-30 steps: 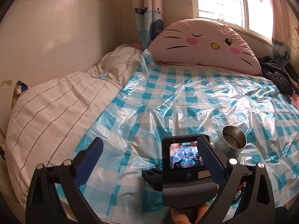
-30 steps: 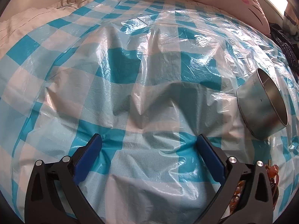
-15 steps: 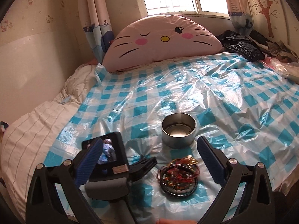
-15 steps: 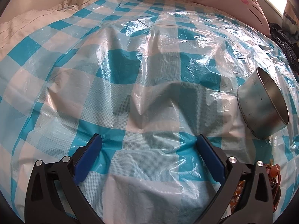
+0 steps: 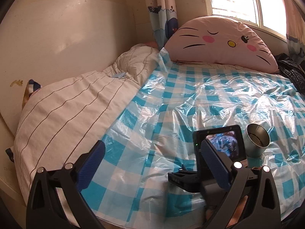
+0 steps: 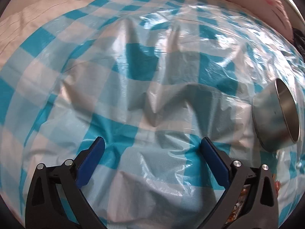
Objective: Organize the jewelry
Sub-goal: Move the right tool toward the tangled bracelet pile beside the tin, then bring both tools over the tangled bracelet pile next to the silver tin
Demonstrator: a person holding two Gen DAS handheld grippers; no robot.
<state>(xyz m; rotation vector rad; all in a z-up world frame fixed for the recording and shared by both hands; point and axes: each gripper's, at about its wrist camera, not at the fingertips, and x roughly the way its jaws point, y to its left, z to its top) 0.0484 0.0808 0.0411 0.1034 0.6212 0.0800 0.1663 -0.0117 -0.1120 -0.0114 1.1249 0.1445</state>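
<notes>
— Jewelry (image 6: 243, 194)?
— Barely visible: a few orange and brown beads, low at the right edge of the right wrist view, behind the right tool's arm, just below the metal bowl (image 6: 274, 118). Too hidden to tell the pieces apart.
— And the bowl?
— Sitting on the blue-checked plastic sheet (image 6: 144, 76) spread over the bed, open side up, something dark at the bottom in the left wrist view (image 5: 257, 140). Touching no tool.
— Left tool (image 5: 152, 164)?
— Spread wide, holding nothing, hovering above the sheet (image 5: 190, 95) to the left of the bowl.
— Right tool (image 6: 152, 158)?
— Also wide open and empty, low over the wrinkled sheet, left of the bowl. From the left wrist view (image 5: 217, 158), seen from behind with its small screen lit, just beside the bowl.
— Anything else around the bowl?
— Far beyond it, a pink cat-face cushion (image 5: 219, 43) against the window; to the left, a white striped quilt (image 5: 72, 106) along the wall.
</notes>
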